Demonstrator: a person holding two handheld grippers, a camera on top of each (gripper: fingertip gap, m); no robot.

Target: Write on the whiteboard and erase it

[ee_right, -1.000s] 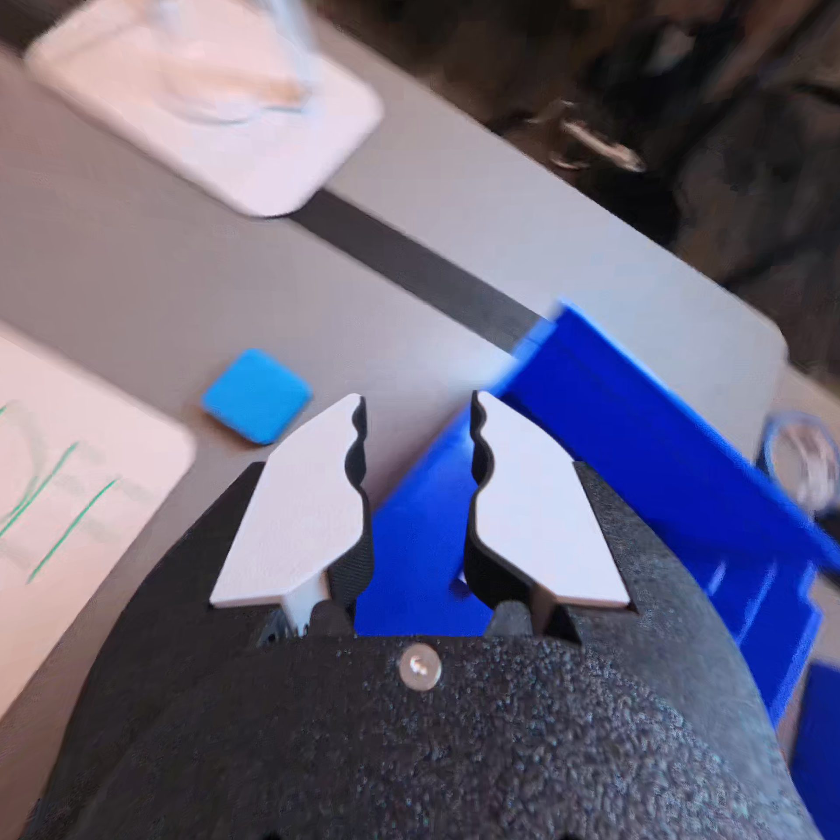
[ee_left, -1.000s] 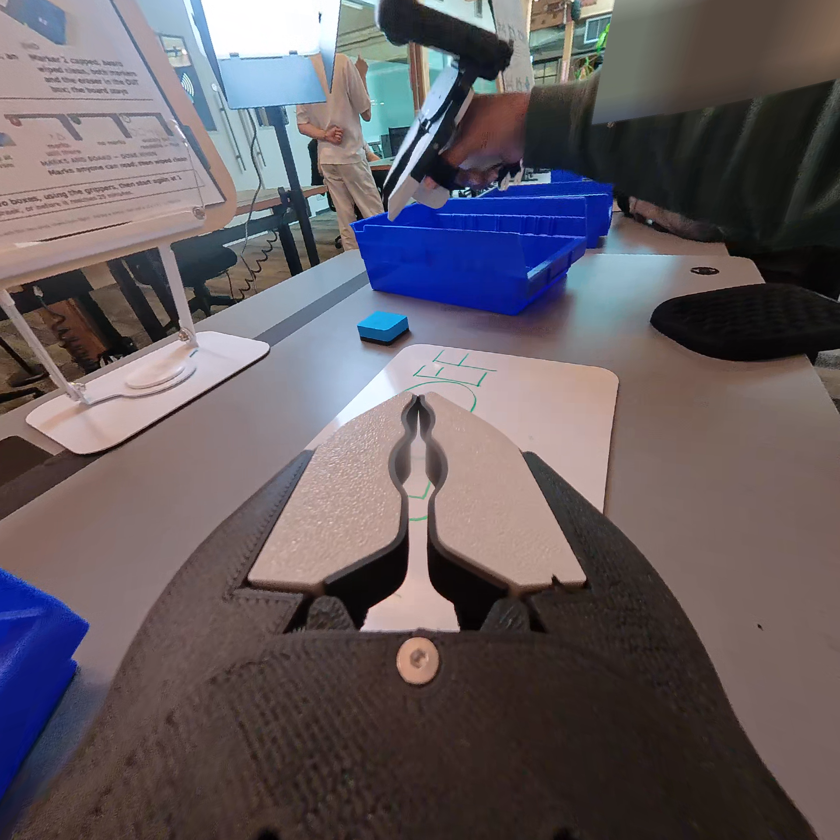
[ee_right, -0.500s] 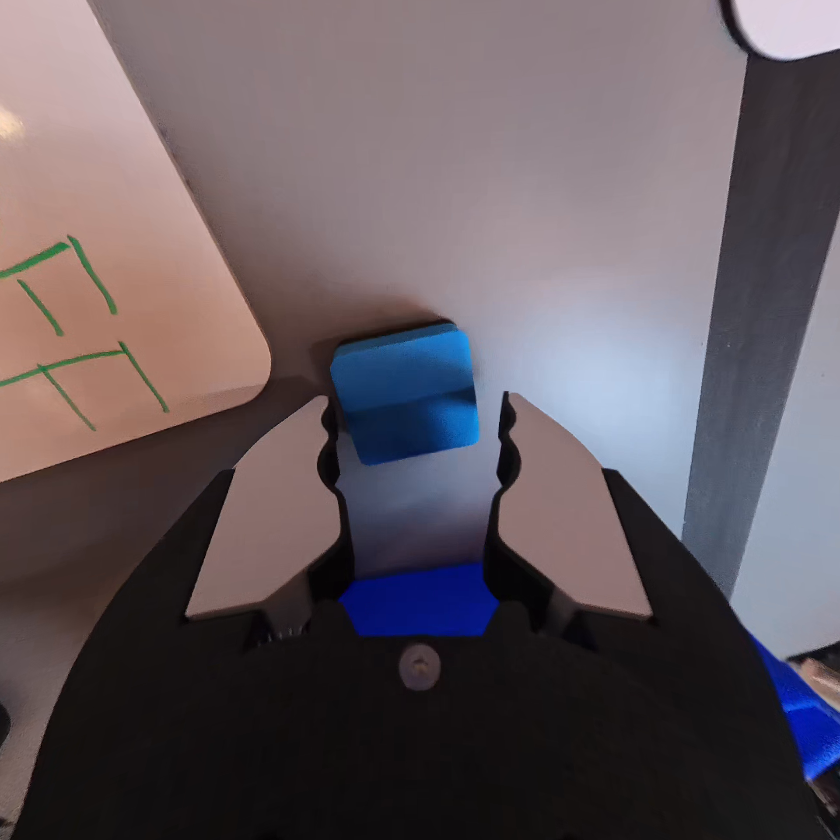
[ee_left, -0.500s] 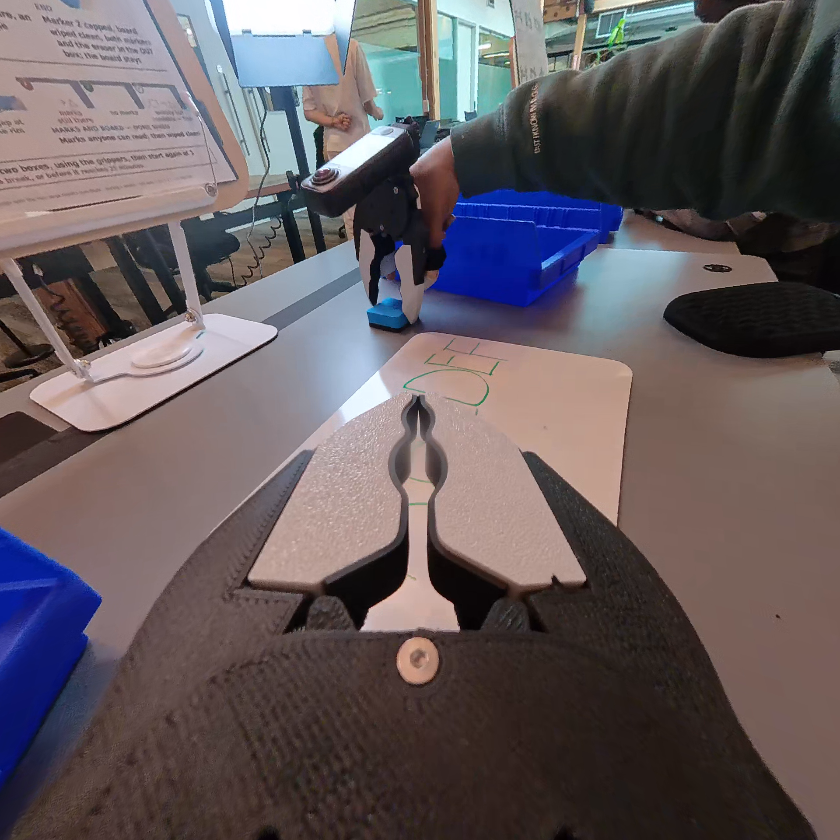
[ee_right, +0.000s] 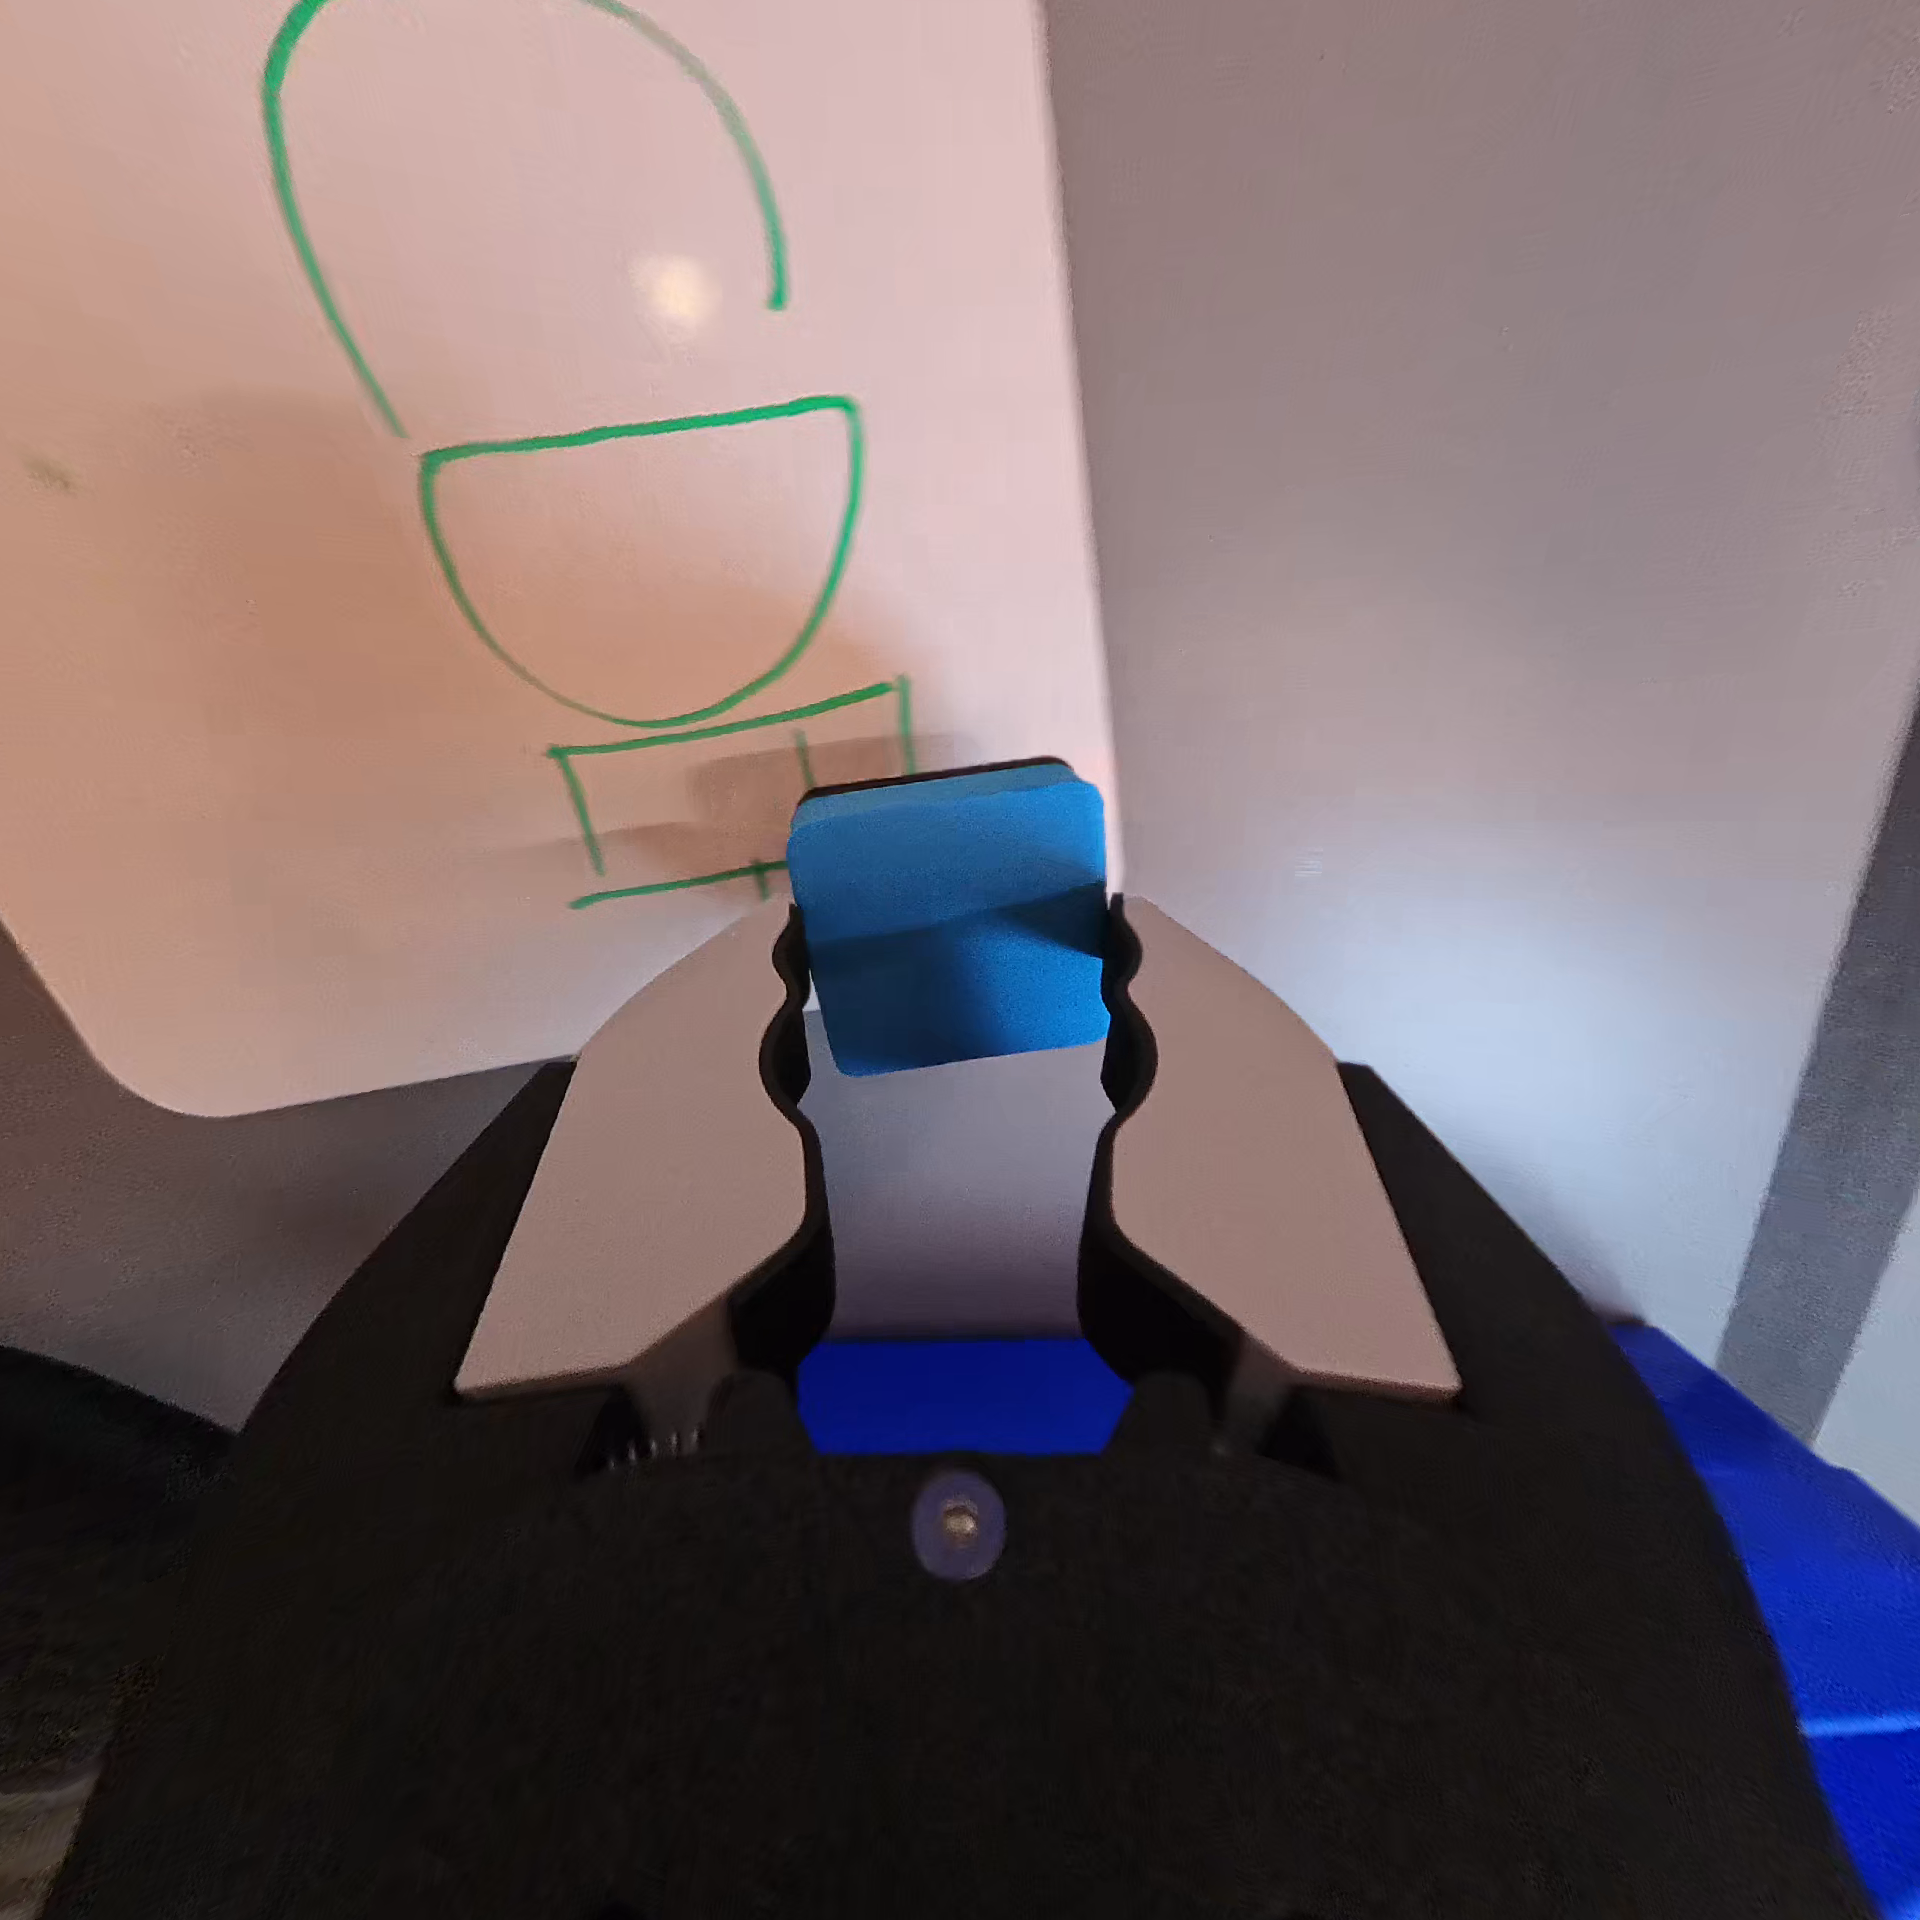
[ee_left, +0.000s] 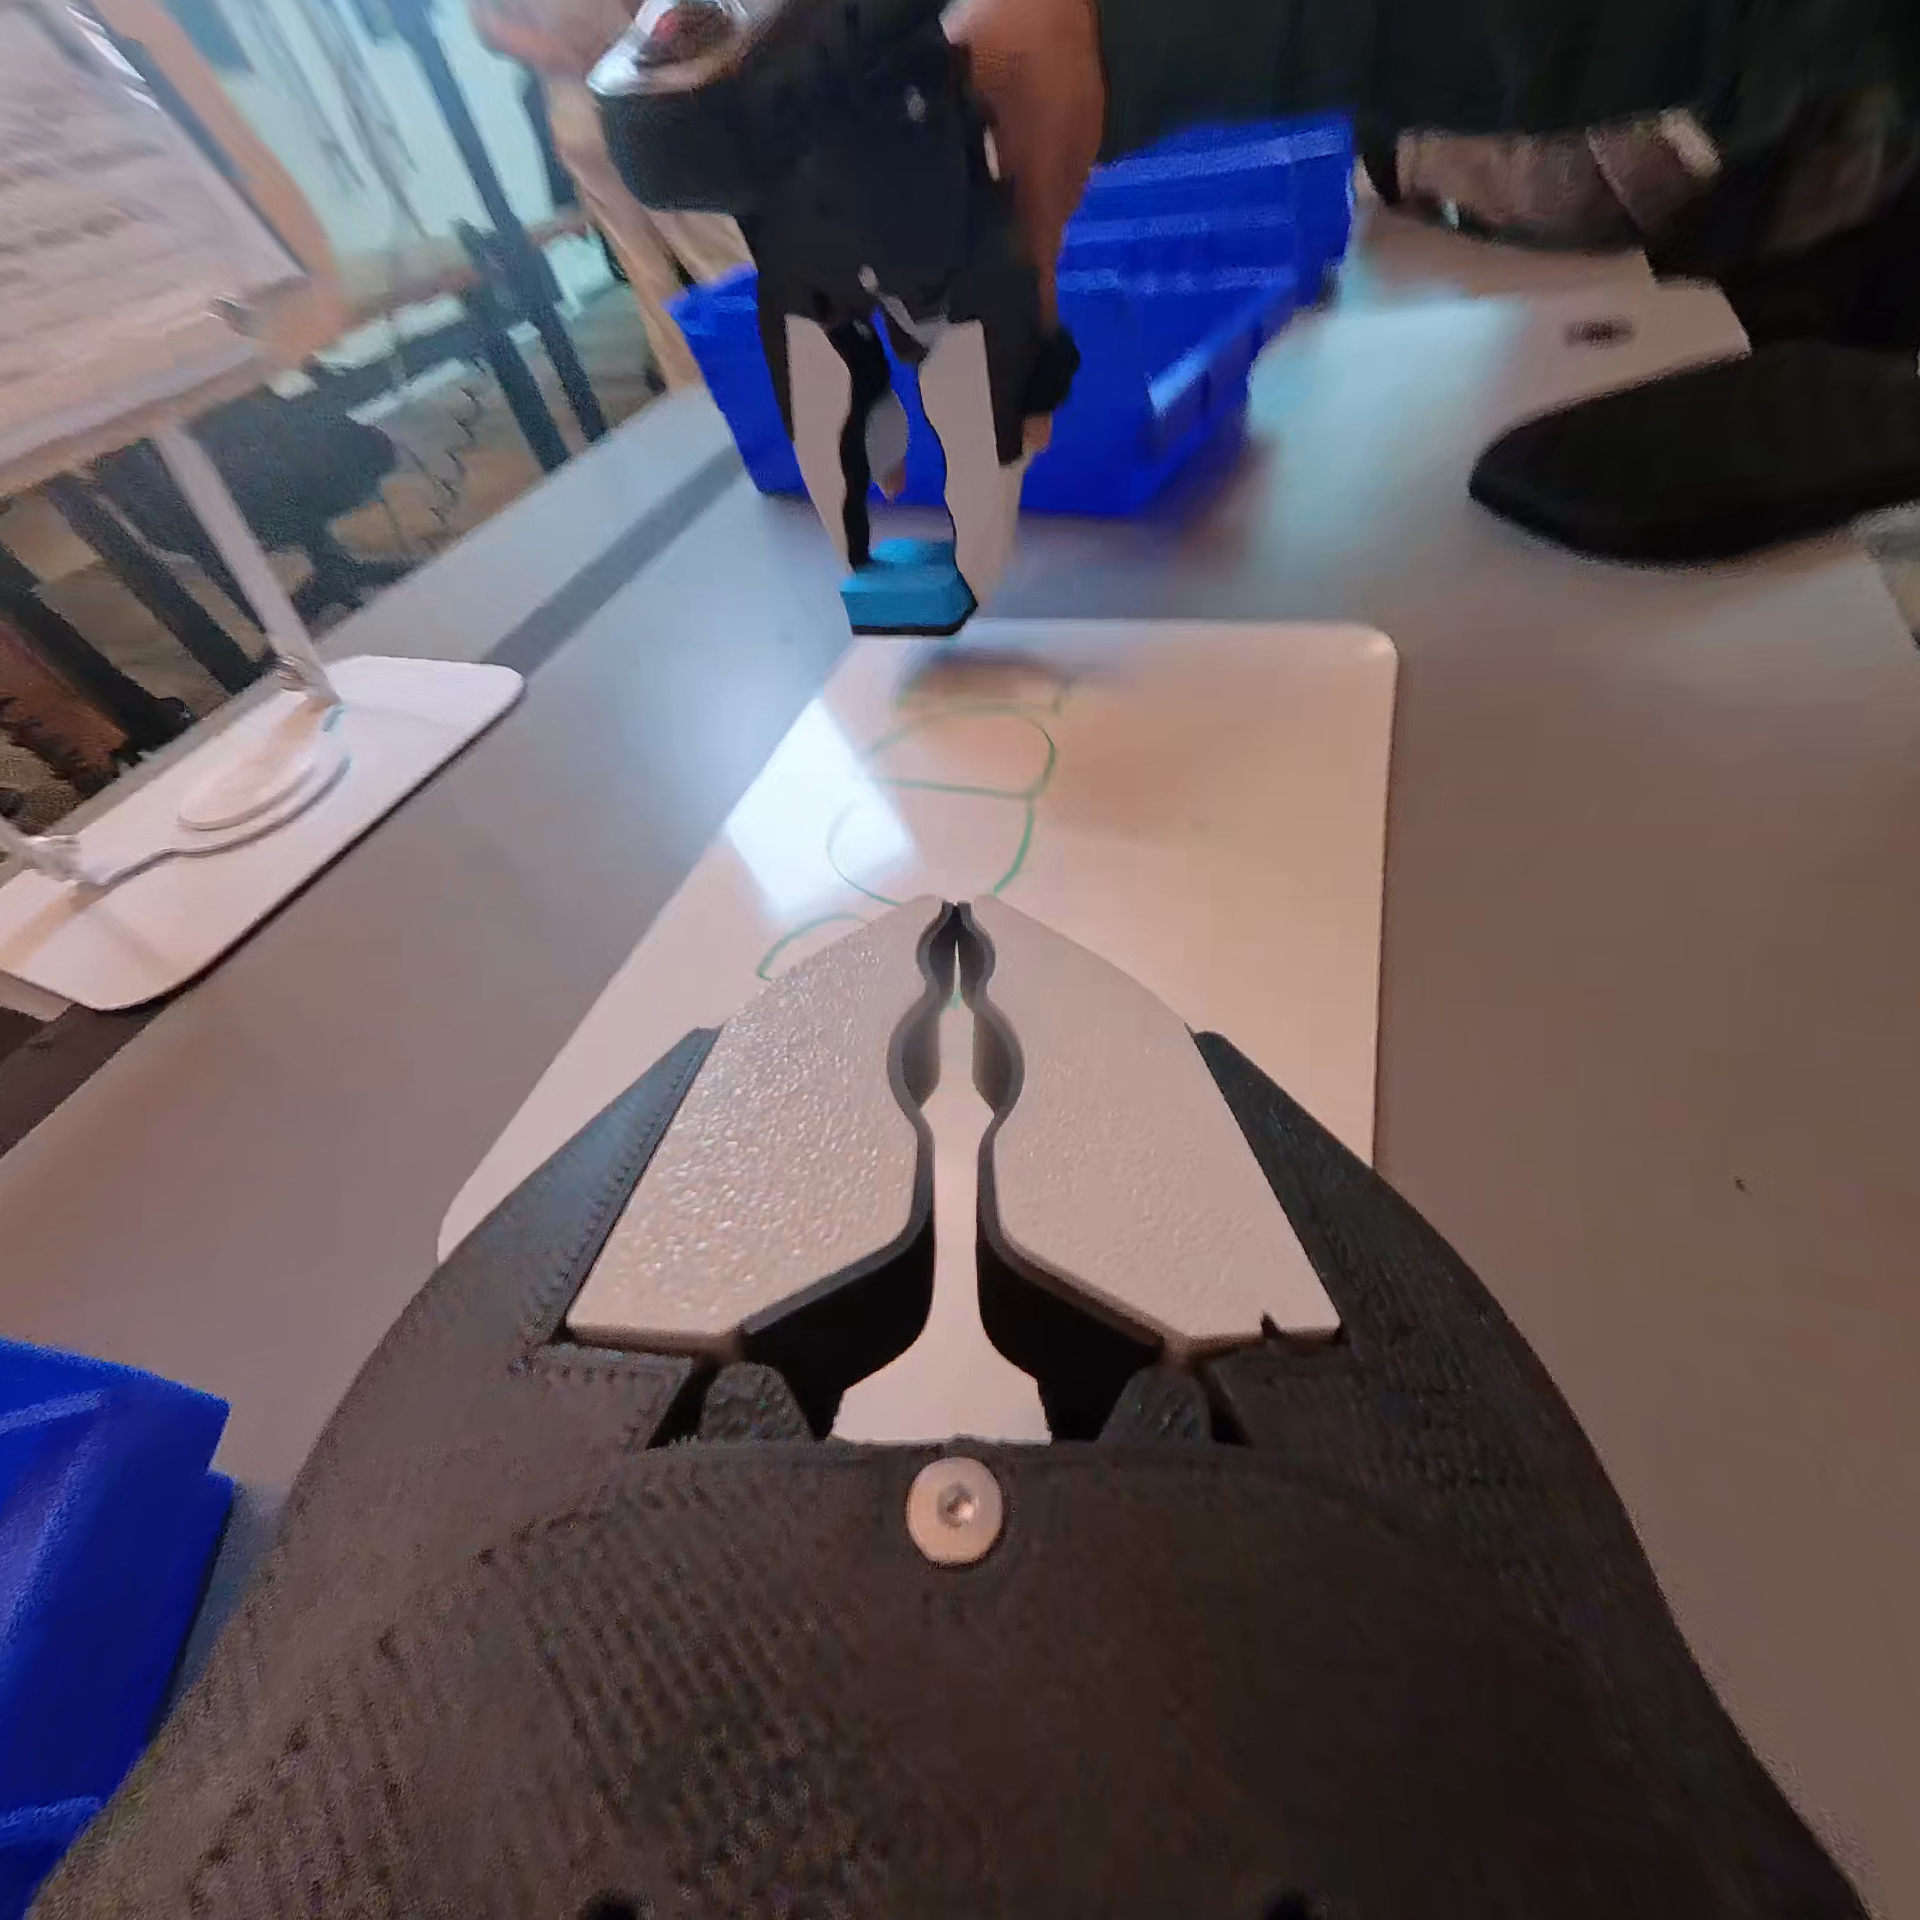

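A white whiteboard (ee_left: 1195, 831) with green marker strokes (ee_right: 644, 561) lies flat on the grey table. My right gripper (ee_right: 951, 914) is shut on a small blue eraser (ee_right: 945, 925) and holds it over the whiteboard's (ee_right: 312, 520) edge, covering part of the green strokes. In the left wrist view the right gripper (ee_left: 914, 561) stands upright at the board's far end with the eraser (ee_left: 909, 601) between its tips. My left gripper (ee_left: 958, 909) is shut and empty, low over the board's near part.
A blue bin (ee_left: 1164, 343) stands behind the board. A white sign stand (ee_left: 260, 769) is at the left. A black pad (ee_left: 1704, 468) lies at the right. Another blue bin (ee_left: 94, 1538) is at the near left. A person's sleeve (ee_left: 1558, 94) reaches from the right. Some 25 centimetres of space lies between my two pairs of fingers.
My right gripper closed on the eraser, lifted it off the table and carried it onto the board's edge. The left gripper moved a little forward over the board.
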